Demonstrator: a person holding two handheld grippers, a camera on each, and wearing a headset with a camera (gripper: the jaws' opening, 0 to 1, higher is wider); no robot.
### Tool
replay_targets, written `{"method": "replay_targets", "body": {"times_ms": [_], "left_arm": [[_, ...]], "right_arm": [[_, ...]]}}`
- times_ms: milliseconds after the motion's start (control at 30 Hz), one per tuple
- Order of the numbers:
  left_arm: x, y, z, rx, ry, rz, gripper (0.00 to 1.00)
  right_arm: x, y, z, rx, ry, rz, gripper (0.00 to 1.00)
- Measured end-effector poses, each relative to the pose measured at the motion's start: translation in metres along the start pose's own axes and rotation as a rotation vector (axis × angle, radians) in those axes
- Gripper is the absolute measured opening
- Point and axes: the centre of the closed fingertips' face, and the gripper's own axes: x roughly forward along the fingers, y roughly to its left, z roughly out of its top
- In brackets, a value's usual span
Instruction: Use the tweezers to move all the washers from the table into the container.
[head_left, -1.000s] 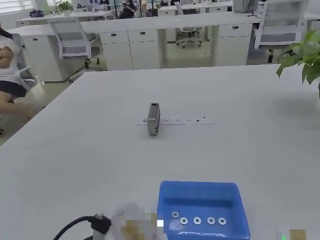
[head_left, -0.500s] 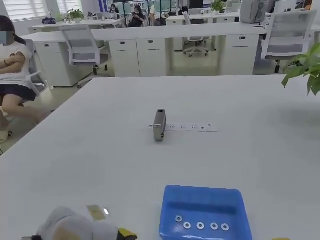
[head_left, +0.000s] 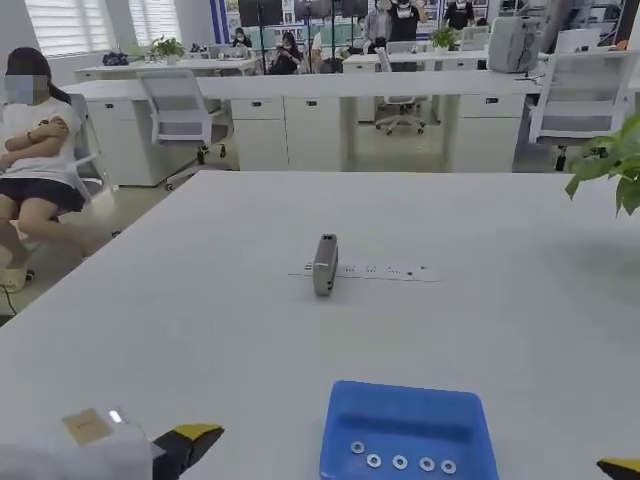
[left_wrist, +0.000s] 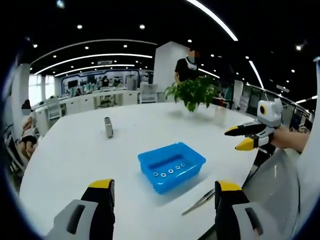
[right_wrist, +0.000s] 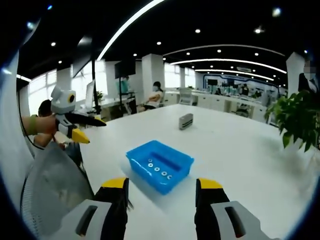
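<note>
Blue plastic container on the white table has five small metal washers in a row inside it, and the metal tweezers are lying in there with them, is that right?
No. The blue plastic container does hold five small metal washers in a row, but the metal tweezers lie on the white table beside it, not inside, as the left gripper view shows.

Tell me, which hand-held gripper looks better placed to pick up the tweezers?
Left, probably: the tweezers lie just ahead of the open left hand-held gripper, near the blue container.
</note>
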Motion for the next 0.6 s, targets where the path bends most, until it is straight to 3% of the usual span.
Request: {"method": "replay_targets", "body": {"times_ms": [200,433,600], "left_arm": [[-0.011,0.008,0.017,-0.039,-0.088,0.053,0.89],[-0.024,0.016,0.025,-0.056,-0.141,0.125,0.98],[-0.032,0.022,0.03,-0.073,-0.176,0.153,0.99]], "right_arm": [[-0.014,-0.011,0.01,0.017,-0.048,-0.059,0.54],[-0.026,-0.021,0.02,0.035,-0.1,-0.132,0.69],[-0.032,-0.026,0.026,0.05,-0.135,-0.167,0.78]]}}
